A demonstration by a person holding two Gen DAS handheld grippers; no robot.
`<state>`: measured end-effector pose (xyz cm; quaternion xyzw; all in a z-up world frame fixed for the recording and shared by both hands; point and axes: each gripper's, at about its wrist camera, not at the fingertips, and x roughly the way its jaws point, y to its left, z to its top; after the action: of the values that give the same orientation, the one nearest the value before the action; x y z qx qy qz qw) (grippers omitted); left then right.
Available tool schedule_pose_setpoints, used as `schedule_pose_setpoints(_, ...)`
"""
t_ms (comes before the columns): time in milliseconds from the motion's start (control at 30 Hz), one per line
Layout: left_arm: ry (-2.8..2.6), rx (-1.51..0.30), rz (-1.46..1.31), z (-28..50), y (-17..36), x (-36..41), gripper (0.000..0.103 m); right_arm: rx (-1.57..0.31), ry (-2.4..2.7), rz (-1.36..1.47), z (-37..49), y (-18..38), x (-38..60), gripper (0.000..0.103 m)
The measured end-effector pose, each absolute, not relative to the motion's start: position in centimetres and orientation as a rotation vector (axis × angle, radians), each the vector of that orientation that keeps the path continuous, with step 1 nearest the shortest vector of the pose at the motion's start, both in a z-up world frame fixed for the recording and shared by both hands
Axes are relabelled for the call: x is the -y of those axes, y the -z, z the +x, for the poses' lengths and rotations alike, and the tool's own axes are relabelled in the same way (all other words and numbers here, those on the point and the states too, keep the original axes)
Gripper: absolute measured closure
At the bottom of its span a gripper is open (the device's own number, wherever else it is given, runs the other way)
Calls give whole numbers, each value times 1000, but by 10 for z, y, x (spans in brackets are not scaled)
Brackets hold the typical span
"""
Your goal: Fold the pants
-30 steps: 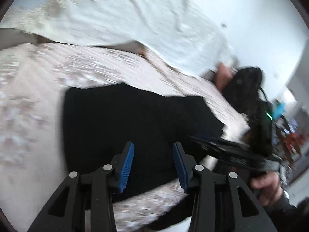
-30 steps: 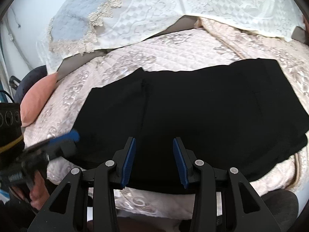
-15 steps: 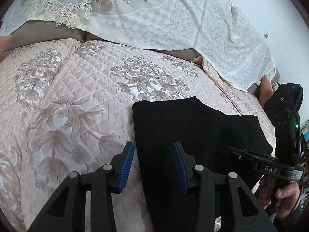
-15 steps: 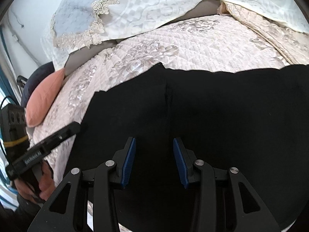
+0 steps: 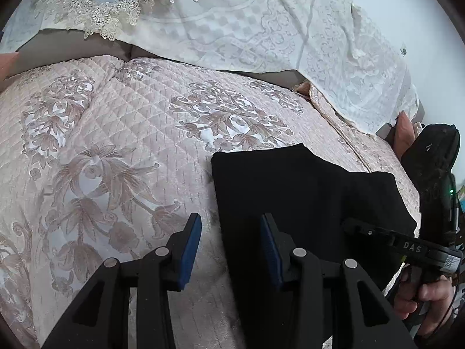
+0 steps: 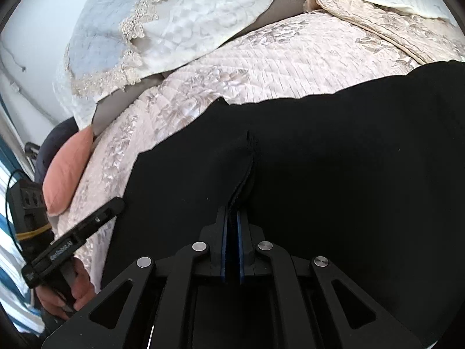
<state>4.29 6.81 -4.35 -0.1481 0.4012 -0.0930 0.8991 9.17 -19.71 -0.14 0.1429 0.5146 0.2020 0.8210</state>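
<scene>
Black pants (image 6: 334, 151) pinched between the just-closed right claw (image 6: 231, 224).

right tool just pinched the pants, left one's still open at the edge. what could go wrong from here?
1. The right tool has just been closing and nips only a narrow ridge of the black pants; it could slip out or catch only the top layer when lifted.
2. The left tool is open, straddling the pants' edge over the quilted bedspread; closing here might pinch the quilt too.
3. If only one side lifts, the fold will likely come out skewed.
</scene>
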Motion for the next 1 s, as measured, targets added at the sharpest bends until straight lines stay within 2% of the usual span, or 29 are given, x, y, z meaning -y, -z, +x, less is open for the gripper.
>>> schedule_pose_setpoints(67,200,-816,-299,44,39,-66,59,-1046,-390,219,90,-12,194,85)
schedule_pose_setpoints(267,228,-794,-254,59,32,-49,59,-968,-471,199,98,-36,182,85)
schedule_pose_setpoints(433,260,-821,-200,78,37,-34,59,-1052,-496,114,125,-4,154,85)
schedule_pose_setpoints(467,242,-847,-181,84,42,-32,59,-1072,-452,94,130,5,157,89)
schedule_pose_setpoints(500,235,-871,-169,89,48,-30,59,-1072,-438,115,134,8,164,101)
schedule_pose_setpoints(633,234,-861,-131,87,50,-27,59,-1049,-398,152,128,4,188,103)
schedule_pose_setpoints(667,228,-858,-130,85,49,-27,59,-1051,-369,126,122,1,192,95)
schedule_pose_setpoints(767,220,-839,-147,71,42,-30,59,-1034,-394,100,96,-13,193,92)
schedule_pose_setpoints(867,228,-815,-172,48,34,-31,59,-1005,-449,64,64,-23,186,78)
schedule_pose_setpoints(1000,248,-833,-160,22,40,-23,59,-1035,-472,-33,41,-7,169,77)
